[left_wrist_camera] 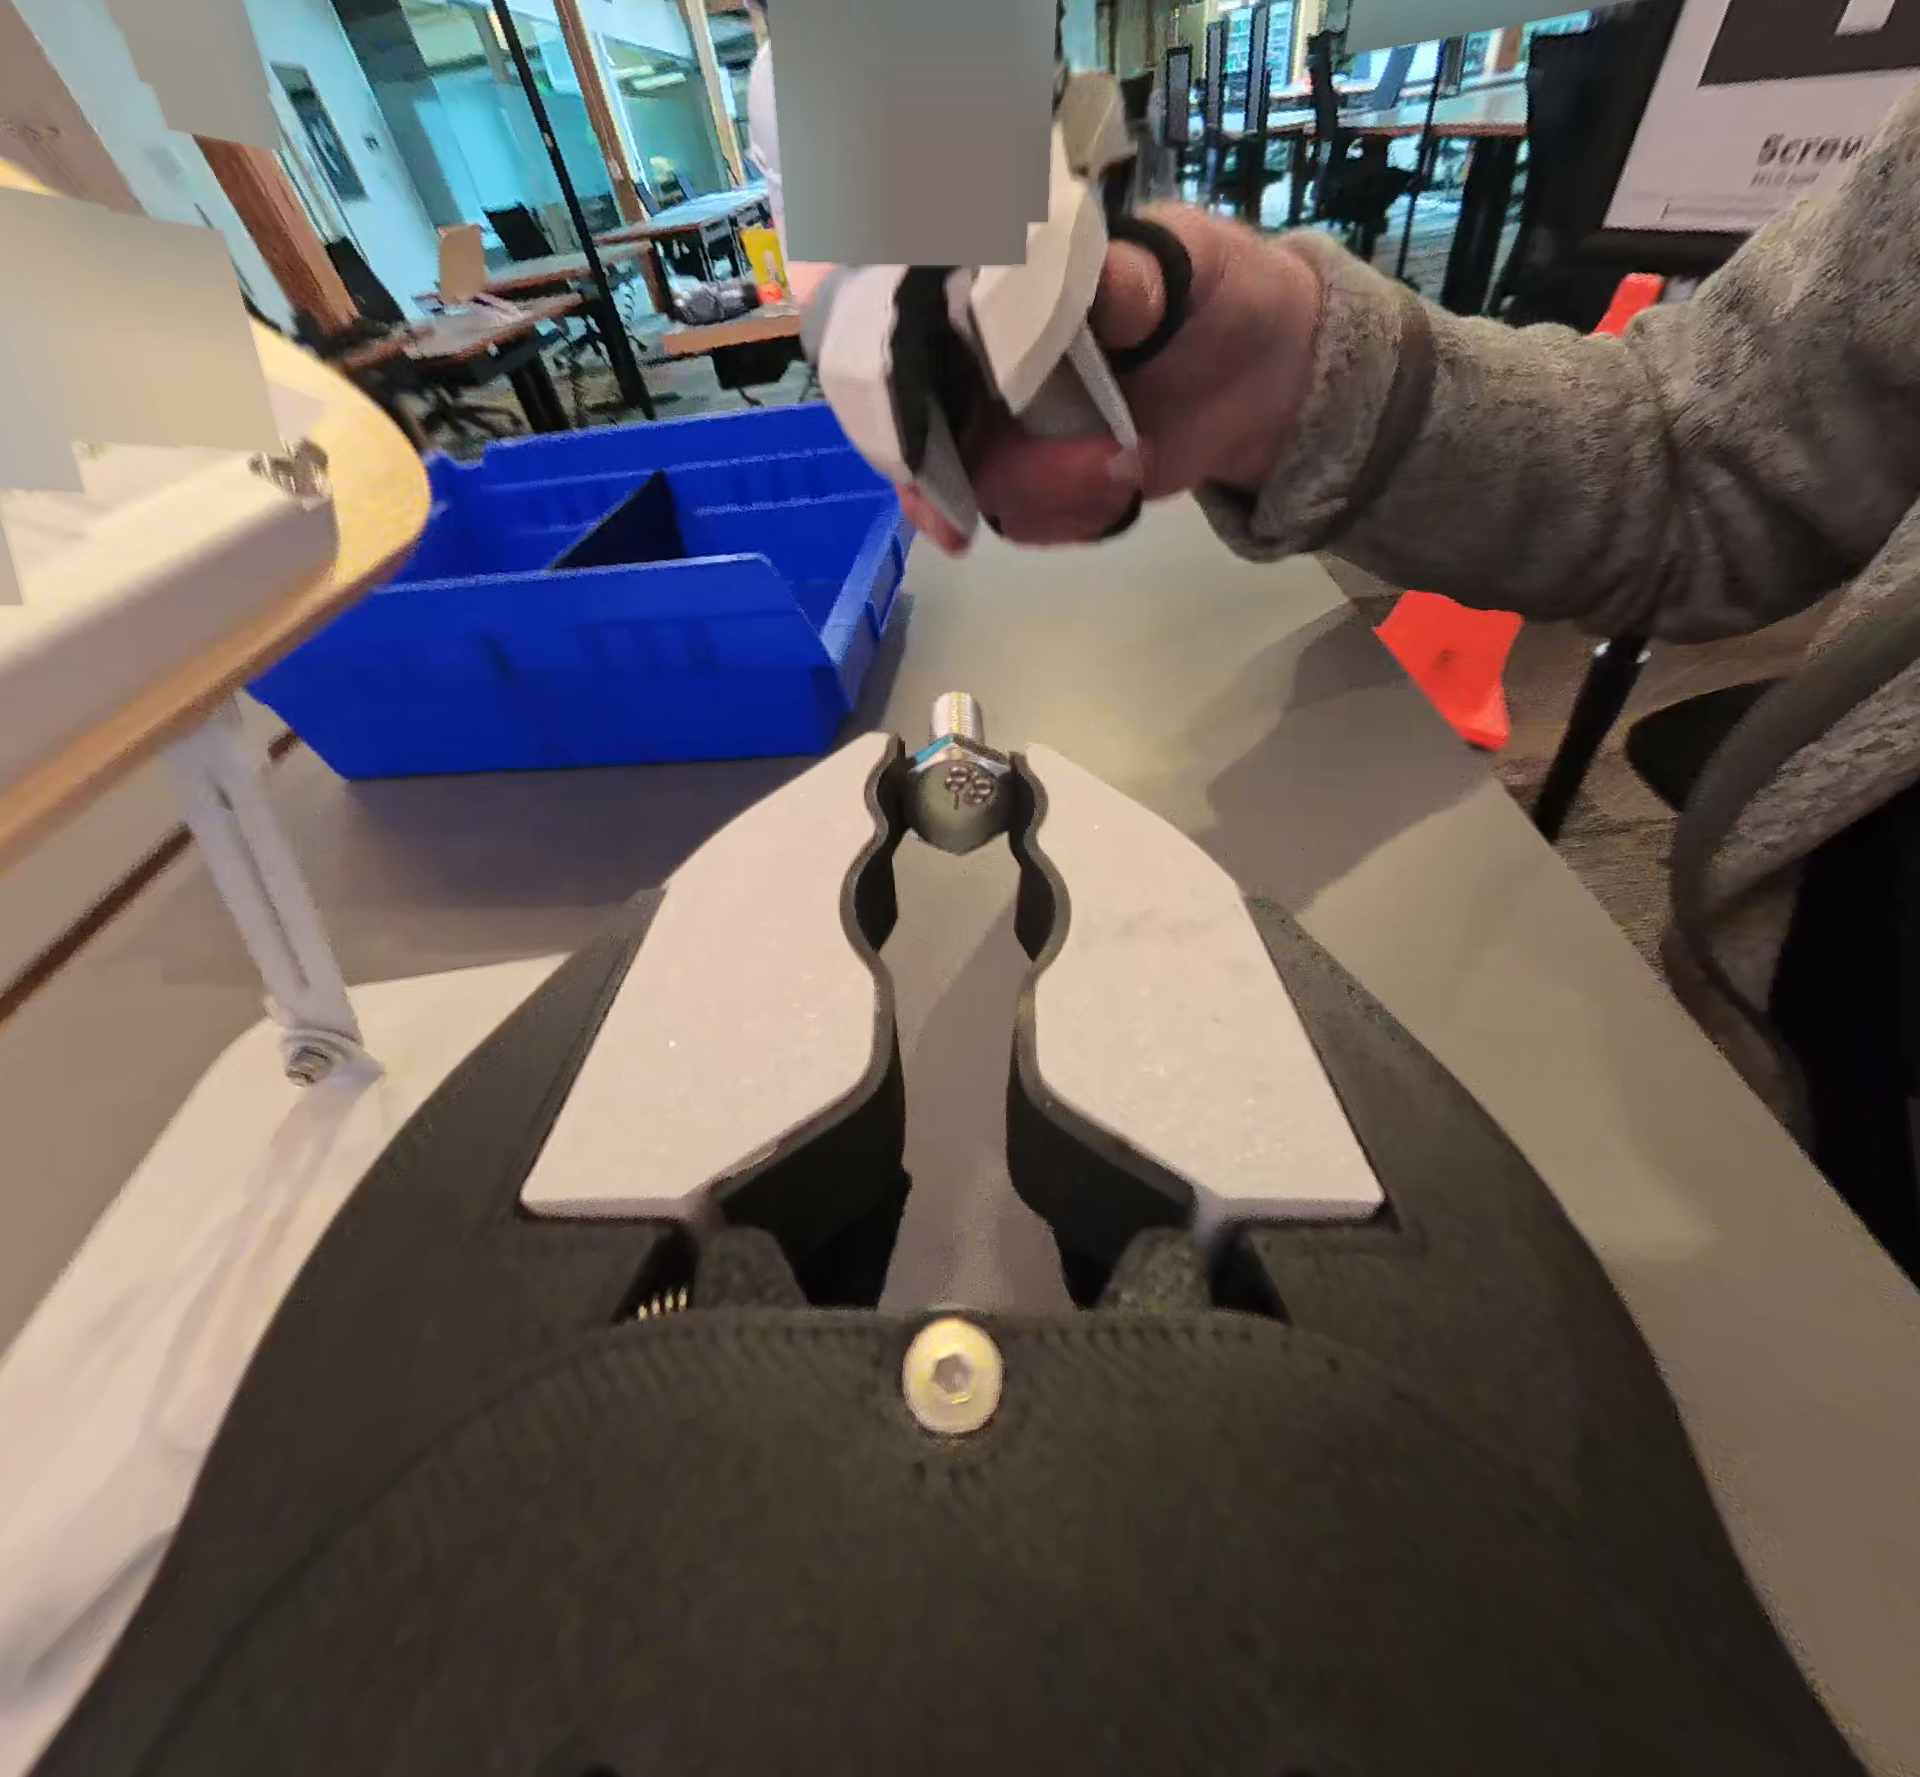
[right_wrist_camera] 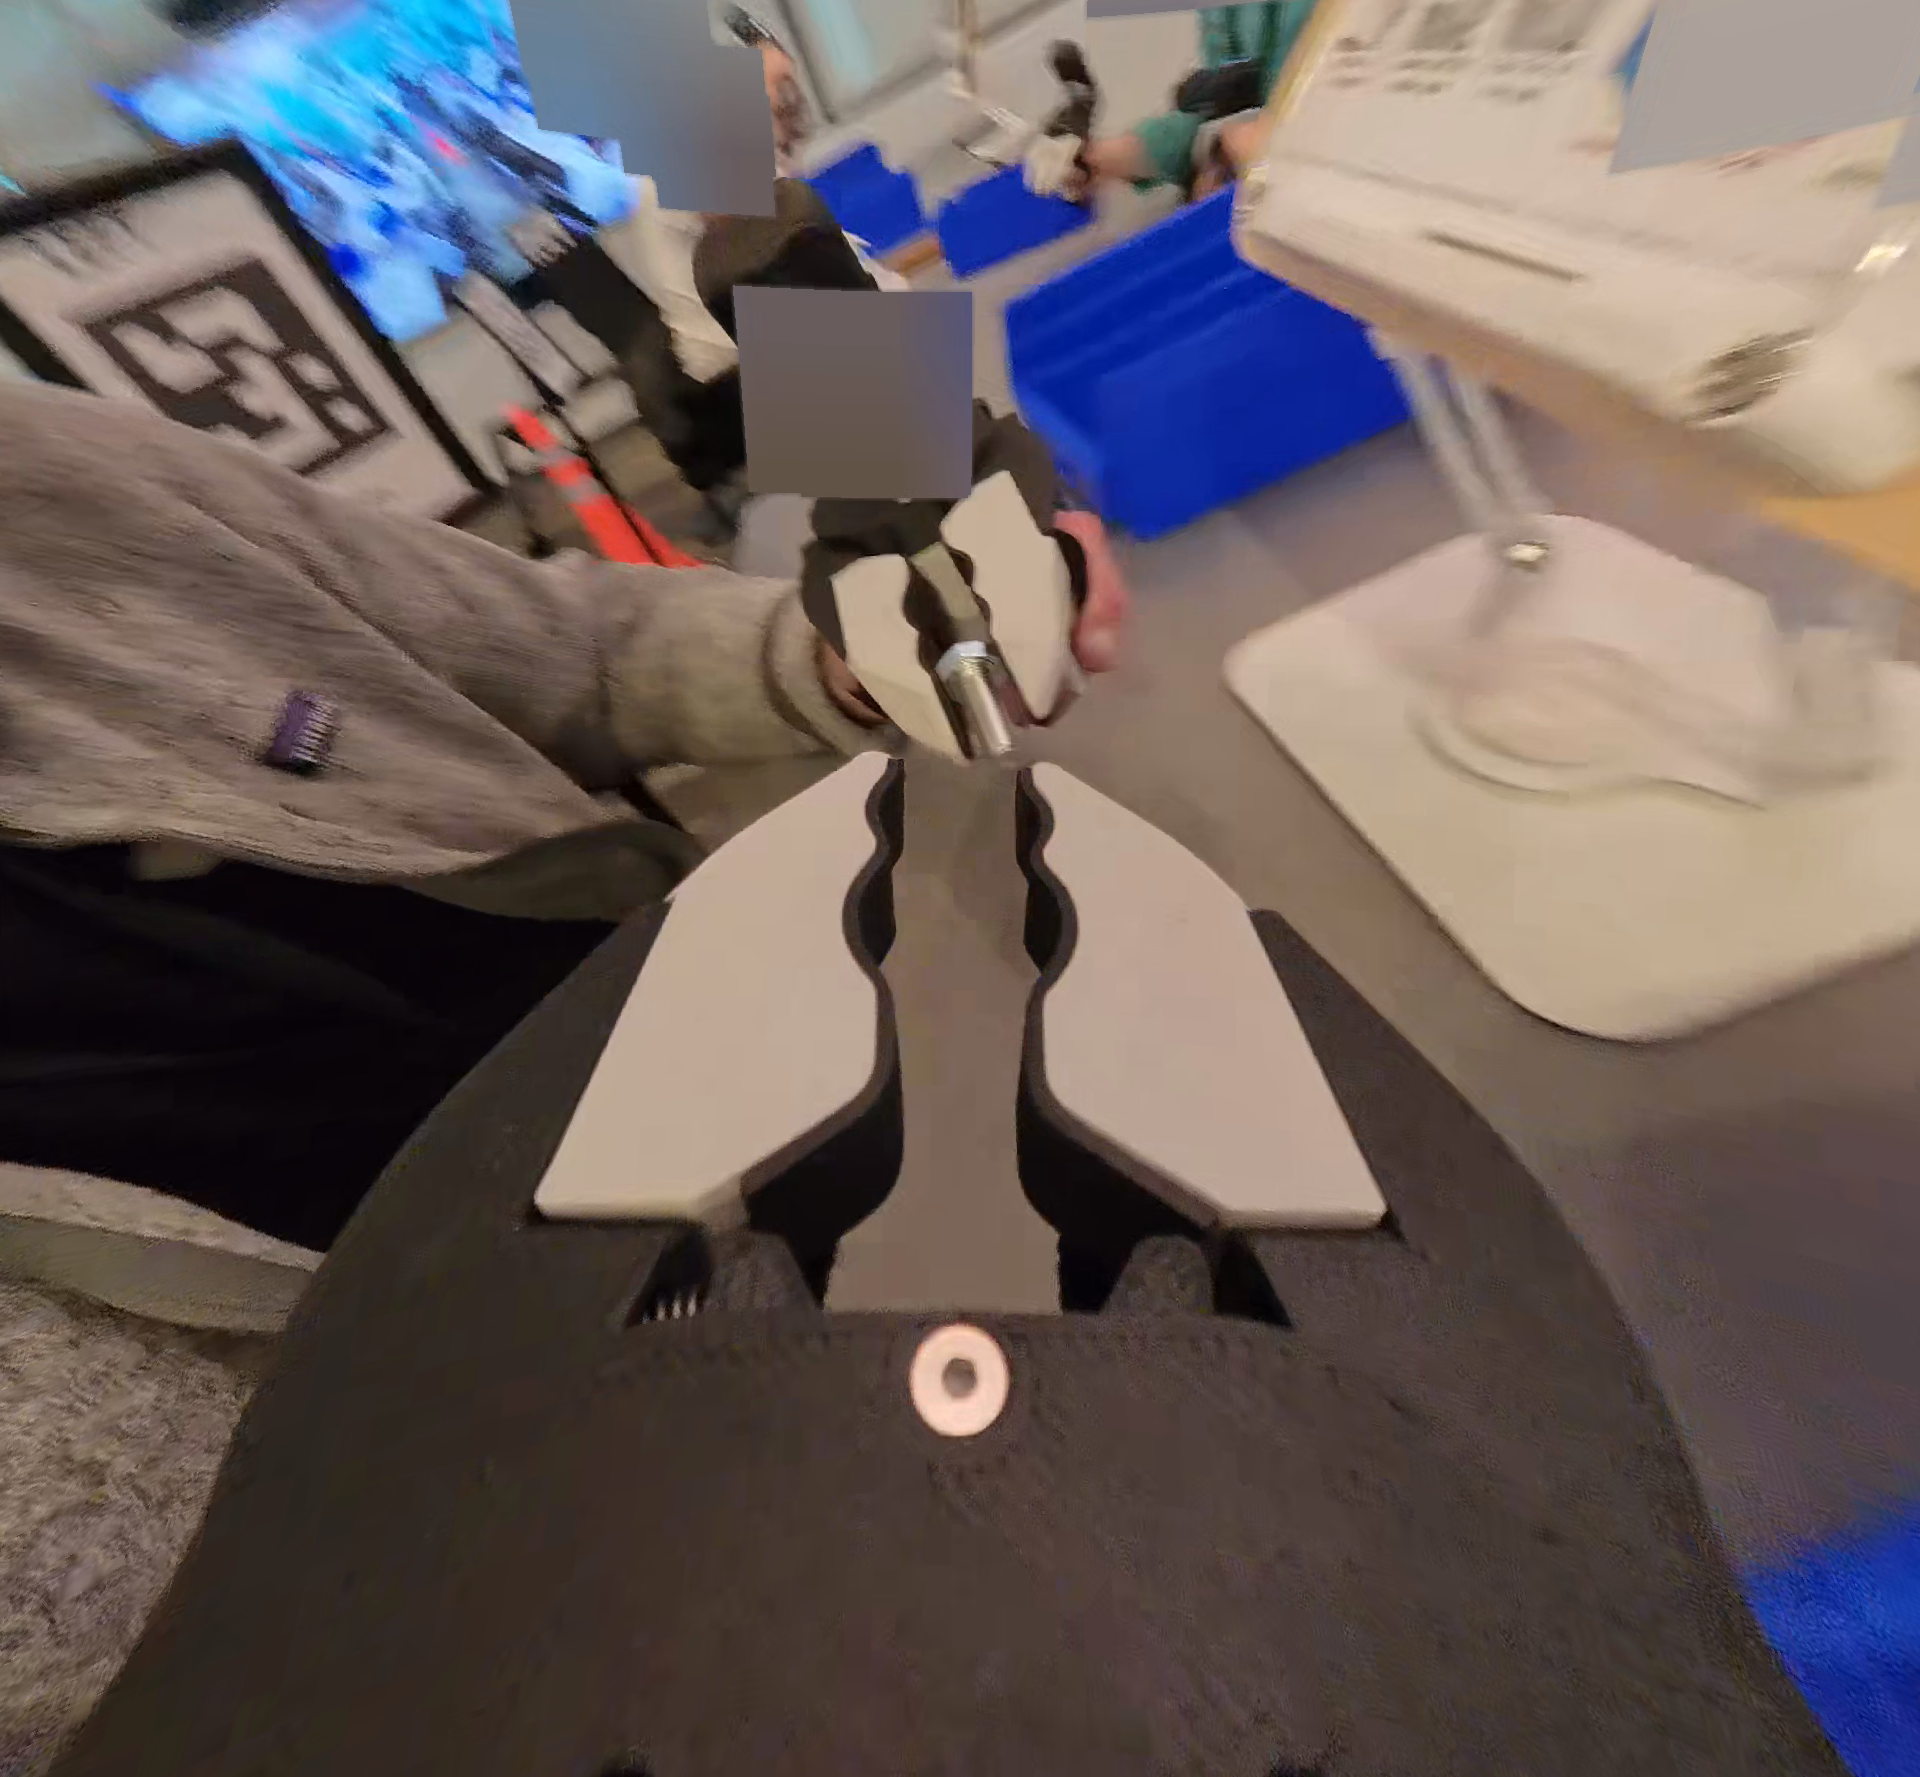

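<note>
Gripping a shiny hex-head steel bolt, the left gripper faces the right gripper, seemingly gaping bare.

Blue bin with dividers on grey table, left of centre. White stand: flat base on table, thin slanted legs bolted down, wooden-edged shelf on top. Orange cone on floor past table's right edge. Black-and-white marker board behind. More blue bins farther back. Desks and chairs in background, blurred.
</note>
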`<state>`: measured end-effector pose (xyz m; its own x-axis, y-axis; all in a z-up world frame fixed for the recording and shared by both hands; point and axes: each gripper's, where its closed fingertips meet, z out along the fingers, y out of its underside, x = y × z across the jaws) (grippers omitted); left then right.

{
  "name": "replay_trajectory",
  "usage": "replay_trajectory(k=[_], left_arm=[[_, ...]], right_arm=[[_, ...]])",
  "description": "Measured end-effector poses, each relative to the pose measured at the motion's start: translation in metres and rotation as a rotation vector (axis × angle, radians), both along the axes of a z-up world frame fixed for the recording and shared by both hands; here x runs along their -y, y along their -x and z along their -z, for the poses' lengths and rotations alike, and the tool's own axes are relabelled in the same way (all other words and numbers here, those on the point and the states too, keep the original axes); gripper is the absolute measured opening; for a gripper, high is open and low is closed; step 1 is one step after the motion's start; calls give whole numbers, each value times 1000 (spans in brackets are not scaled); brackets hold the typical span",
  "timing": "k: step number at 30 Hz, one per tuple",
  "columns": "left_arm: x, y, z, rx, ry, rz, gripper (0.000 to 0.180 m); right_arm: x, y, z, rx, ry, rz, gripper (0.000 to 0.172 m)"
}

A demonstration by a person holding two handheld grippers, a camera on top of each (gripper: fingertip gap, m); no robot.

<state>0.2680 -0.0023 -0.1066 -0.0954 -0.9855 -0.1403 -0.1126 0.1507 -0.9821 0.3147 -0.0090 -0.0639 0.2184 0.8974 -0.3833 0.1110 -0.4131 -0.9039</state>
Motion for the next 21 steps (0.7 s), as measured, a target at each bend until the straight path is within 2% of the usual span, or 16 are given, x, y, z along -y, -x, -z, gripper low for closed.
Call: replay_trajectory(k=[4,7,12,14,21], left_arm=[[12,-1,-9,6,-68,15,18],[16,-2,-13,11,-110,6,18],[19,-2,-13,0,-179,-7,18],[22,-3,-15,6,-194,0,18],[18,-3,-13,-10,-212,-26,21]], right_arm=[[5,27,14,-153,116,-92,15],[9,40,21,-222,174,-144,19],[15,52,19,-280,202,-198,19],[15,54,20,-279,203,-205,10],[13,52,20,-268,162,-158,10]])
